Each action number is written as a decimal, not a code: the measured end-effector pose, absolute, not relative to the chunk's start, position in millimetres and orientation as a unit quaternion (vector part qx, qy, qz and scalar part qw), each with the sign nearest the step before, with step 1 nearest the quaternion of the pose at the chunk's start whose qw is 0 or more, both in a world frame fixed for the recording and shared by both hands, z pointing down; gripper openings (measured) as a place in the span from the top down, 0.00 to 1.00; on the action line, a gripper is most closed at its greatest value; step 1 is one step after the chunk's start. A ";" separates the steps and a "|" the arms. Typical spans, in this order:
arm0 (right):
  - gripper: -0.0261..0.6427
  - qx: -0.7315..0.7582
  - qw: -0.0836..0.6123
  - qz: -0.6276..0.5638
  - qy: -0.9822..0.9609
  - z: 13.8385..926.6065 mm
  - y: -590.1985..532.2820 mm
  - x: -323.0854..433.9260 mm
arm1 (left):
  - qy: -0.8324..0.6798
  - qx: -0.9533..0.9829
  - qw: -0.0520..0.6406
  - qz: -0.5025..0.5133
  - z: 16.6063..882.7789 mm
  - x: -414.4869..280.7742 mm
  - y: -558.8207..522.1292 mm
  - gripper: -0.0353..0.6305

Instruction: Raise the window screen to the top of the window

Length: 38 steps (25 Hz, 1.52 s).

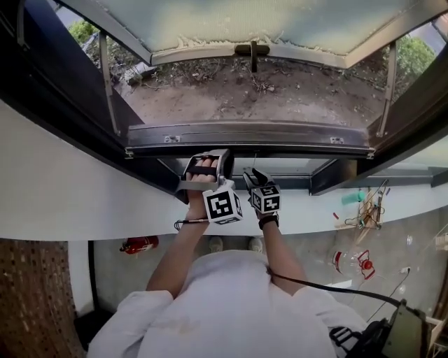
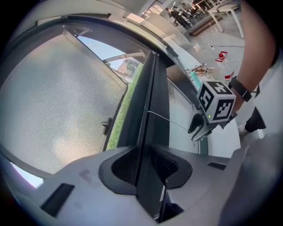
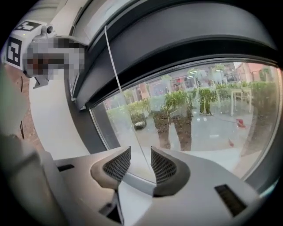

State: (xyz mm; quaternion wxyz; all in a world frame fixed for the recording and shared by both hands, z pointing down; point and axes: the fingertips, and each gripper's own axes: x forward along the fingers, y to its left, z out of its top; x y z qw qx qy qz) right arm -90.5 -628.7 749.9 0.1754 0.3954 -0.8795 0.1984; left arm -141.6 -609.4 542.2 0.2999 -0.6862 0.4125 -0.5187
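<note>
The screen's dark bar (image 1: 245, 136) spans the window frame just beyond my hands. My left gripper (image 1: 208, 155) reaches its underside; in the left gripper view my left gripper (image 2: 143, 165) is shut on the dark bar (image 2: 148, 132), which fills the gap between the pads. A thin white cord (image 3: 119, 92) hangs from the bar and passes between the pads of my right gripper (image 3: 140, 161), which stands open and does not press on it. In the head view the right gripper (image 1: 253, 173) sits just right of the left one, slightly lower.
The pale window sash (image 1: 231, 21) with its handle (image 1: 252, 50) is swung outwards, held by metal stays (image 1: 105, 77) on both sides. A white sill band (image 1: 70, 203) runs below my hands. On the floor lie a red object (image 1: 140, 245) and clutter (image 1: 364, 210).
</note>
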 end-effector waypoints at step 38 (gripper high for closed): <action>0.96 0.407 0.251 0.198 -0.855 776.7 -592.9 -67.7 | 0.388 -0.737 0.274 -0.481 527.8 -140.5 -602.0 0.87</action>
